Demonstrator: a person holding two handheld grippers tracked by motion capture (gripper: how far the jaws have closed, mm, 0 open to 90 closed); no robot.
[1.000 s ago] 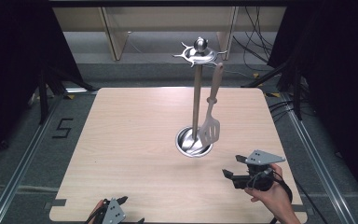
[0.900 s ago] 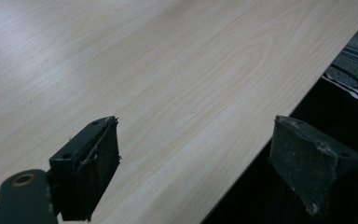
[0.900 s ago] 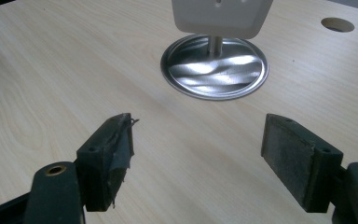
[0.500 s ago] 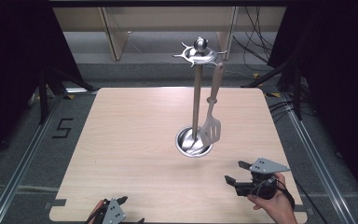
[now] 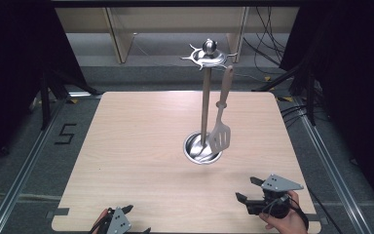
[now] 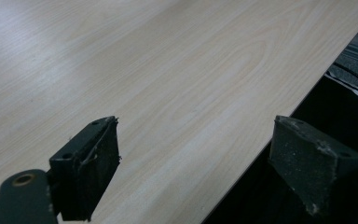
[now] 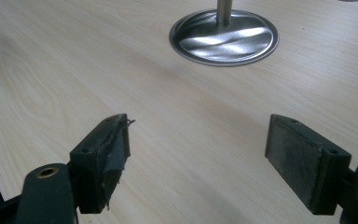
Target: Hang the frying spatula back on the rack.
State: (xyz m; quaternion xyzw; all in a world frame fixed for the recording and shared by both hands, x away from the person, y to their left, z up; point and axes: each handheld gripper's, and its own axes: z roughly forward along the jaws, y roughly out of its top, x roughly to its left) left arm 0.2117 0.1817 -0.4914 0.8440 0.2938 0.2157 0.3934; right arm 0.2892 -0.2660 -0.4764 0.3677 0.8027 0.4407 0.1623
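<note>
High view: a steel stand (image 5: 205, 92) rises from its round base (image 5: 202, 148) near the middle of the table (image 5: 126, 146), and a slotted spatula (image 5: 221, 122) hangs from one hook of its crown, the blade just above the base. The right gripper (image 5: 247, 189) sits low over the table's near right corner, well apart from the stand, held in a hand (image 5: 285, 222); its jaws have just been opening and stand wide apart with nothing between them. The left gripper (image 5: 126, 219) rests at the near edge, left of centre. Left gripper view has its jaws spread over bare wood and the table's edge. On the floor left of the table, a taped "5" (image 5: 64, 133) can be read.
</note>
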